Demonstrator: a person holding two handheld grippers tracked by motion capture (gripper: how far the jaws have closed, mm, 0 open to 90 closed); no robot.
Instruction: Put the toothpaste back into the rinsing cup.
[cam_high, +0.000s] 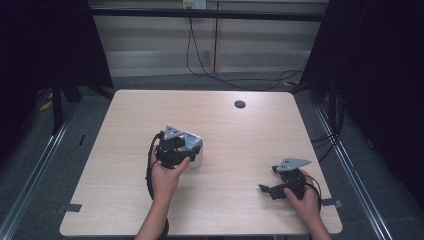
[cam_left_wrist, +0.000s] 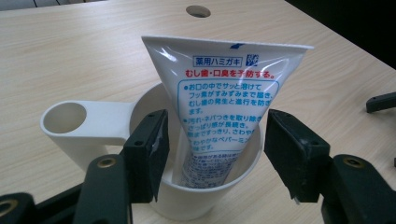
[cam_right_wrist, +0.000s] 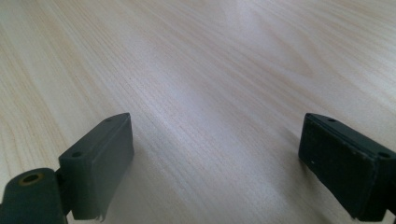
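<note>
With the toothpaste tube (cam_left_wrist: 224, 107) standing tilted in the white cup (cam_left_wrist: 140, 112) near mid-table, and the left gripper (cam_left_wrist: 215, 149) apparently unclamped either side of it, lift straight up and away, keeping the idle, wide-open right gripper (cam_right_wrist: 215, 163) resting near the table's front right.

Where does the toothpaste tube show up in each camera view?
High view: toothpaste tube left of centre, mostly hidden behind the left gripper.
Left gripper view: centre, standing in the white cup, between open jaws.
Right gripper view: bare table.
Shared landmark: the table's round hole.
</note>
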